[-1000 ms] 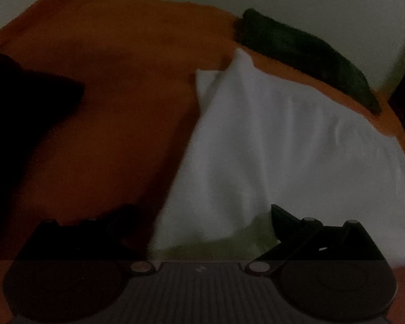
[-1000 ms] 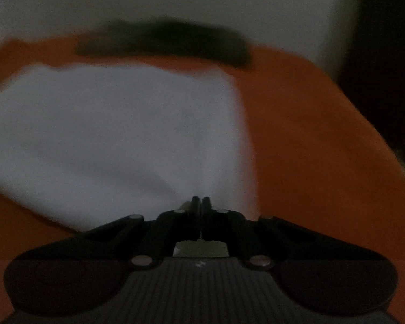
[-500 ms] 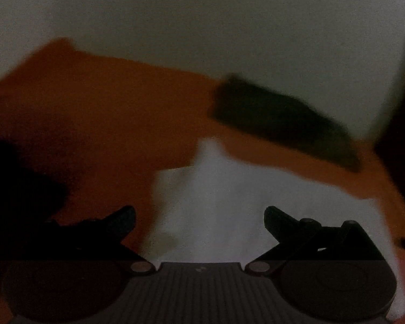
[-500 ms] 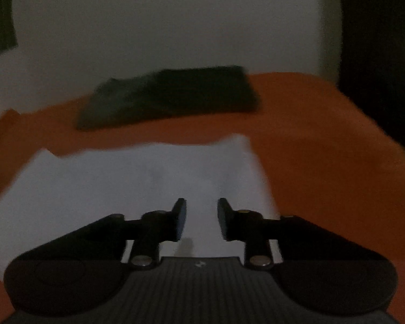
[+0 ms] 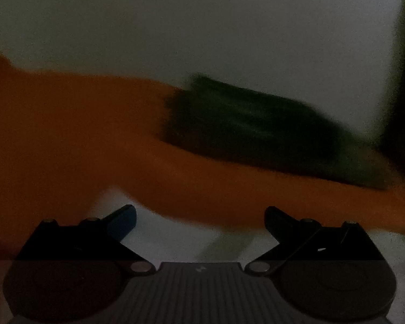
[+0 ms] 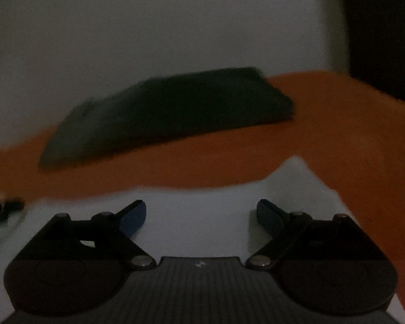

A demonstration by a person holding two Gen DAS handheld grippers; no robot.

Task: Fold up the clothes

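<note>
A white garment [image 6: 202,232] lies flat on an orange bedspread [image 6: 351,140]. In the right wrist view it fills the area under and between my fingers. My right gripper [image 6: 201,216] is open and empty just above it. In the left wrist view only a strip of the white garment [image 5: 175,240] shows between the fingers. My left gripper [image 5: 199,218] is open wide and empty over its edge. The scene is dim and blurred.
A dark green folded cloth [image 5: 256,127] lies at the far side of the bedspread [image 5: 67,135] against a pale wall [image 5: 202,27]; it also shows in the right wrist view [image 6: 175,113]. A dark object [image 6: 2,208] sits at the left edge.
My right gripper has opened and let go of the white garment. Both grippers have tilted up and moved forward, so the wall and the dark cloth fill more of each view.
</note>
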